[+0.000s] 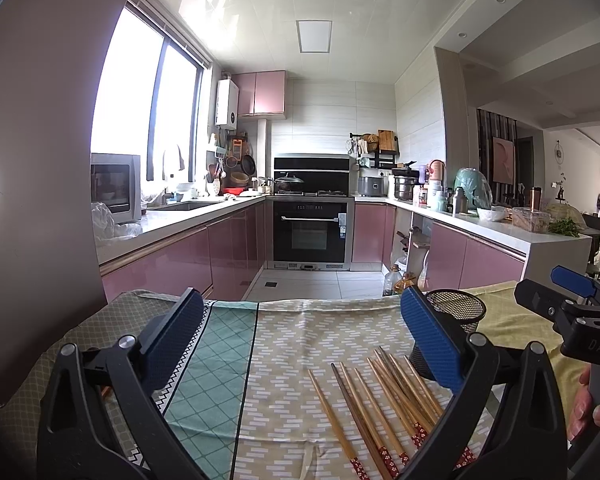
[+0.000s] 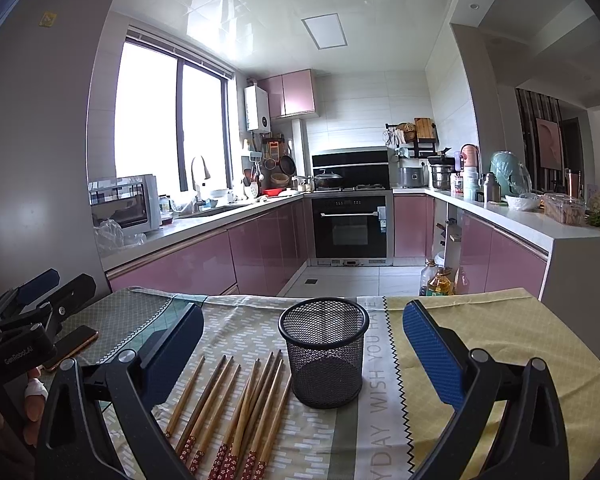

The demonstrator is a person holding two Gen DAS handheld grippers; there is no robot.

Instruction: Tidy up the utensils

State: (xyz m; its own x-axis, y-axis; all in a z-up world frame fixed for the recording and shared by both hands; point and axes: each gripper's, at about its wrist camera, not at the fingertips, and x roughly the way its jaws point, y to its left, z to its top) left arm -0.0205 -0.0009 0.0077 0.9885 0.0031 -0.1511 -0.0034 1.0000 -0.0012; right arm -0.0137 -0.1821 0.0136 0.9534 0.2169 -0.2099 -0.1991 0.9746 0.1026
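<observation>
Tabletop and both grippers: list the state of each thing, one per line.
Black wire-mesh cup: upright, empty, on the patterned cloth.
Wooden chopsticks with red flowered ends: lying flat in a loose row left of the cup, none picked up.
Left gripper: jaws open, holding nothing.
Right gripper: jaws open, holding nothing.
Dark smartphone: lying flat.

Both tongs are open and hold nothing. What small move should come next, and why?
Probably lower the left tongs onto one chopstick and close. The chopsticks all lie loose on the cloth, the mesh cup beside them looks empty, and they lie just below the left tongs, while the right tongs face the cup instead.
</observation>
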